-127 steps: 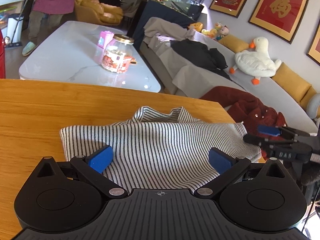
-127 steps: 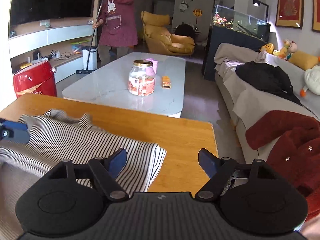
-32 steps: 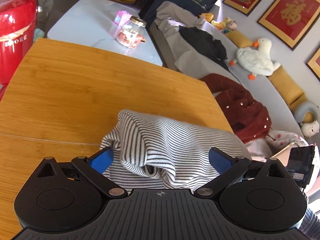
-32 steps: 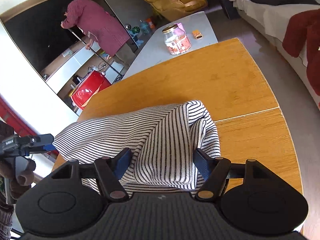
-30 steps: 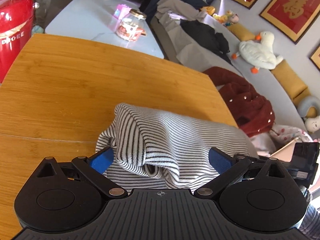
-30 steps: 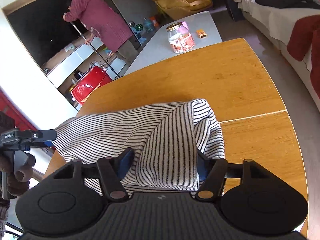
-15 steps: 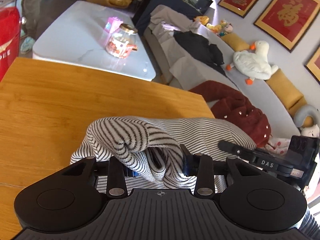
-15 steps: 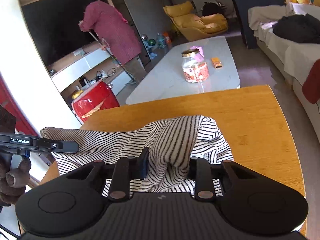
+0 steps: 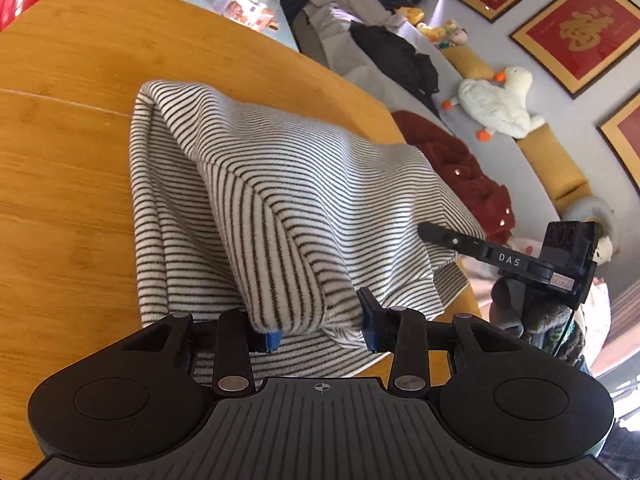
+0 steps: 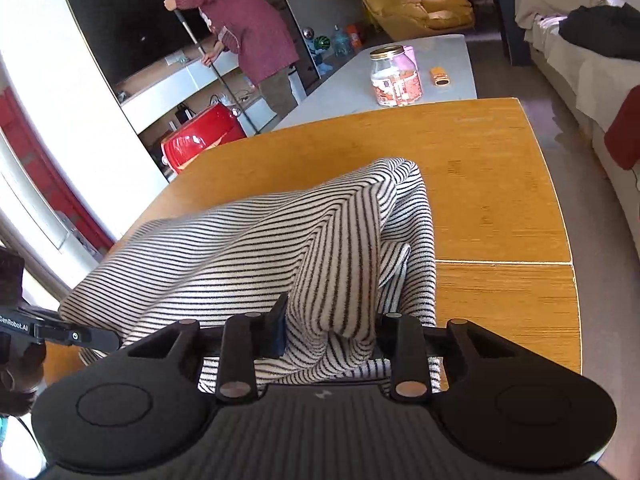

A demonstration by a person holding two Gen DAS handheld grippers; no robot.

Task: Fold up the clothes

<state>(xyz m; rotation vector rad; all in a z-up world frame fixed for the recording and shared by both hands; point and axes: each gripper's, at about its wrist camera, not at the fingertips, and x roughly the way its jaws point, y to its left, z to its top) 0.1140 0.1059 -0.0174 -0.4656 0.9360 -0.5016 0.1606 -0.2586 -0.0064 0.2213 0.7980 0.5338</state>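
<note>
Two grippers hold one striped garment (image 9: 288,184) above the wooden table (image 9: 60,184). We note the left gripper (image 9: 320,328) clamped on a bunched fold at the garment's near edge, its blue pads (image 9: 273,336) pressed into the cloth on either side. The right gripper (image 10: 330,330) is likewise closed on a gathered fold of the same garment (image 10: 280,248); its right pad is hidden behind the fabric. From the left wrist view the right gripper (image 9: 432,232) reaches in from the table's right edge, its tip buried in the cloth.

We record one container: a glass jar (image 10: 396,78) with a gold lid, upright on the pale low table (image 10: 452,60) beyond the wooden table's far edge. Its contents read as reddish and mixed; we cannot identify them. A small orange item (image 10: 440,77) lies just beside it.

The garment is a soft, fuzzy knit in white with thin dark stripes, lifted into a tent-like ridge between the grippers, with its far end folded over and resting near the table's middle. The table is smooth, honey-coloured wood with a seam line running across it.

A red case (image 10: 204,136) stands by the table's far left corner, partly cut off. A person in a maroon top (image 10: 244,32) bends over a long handle in the background.
</note>
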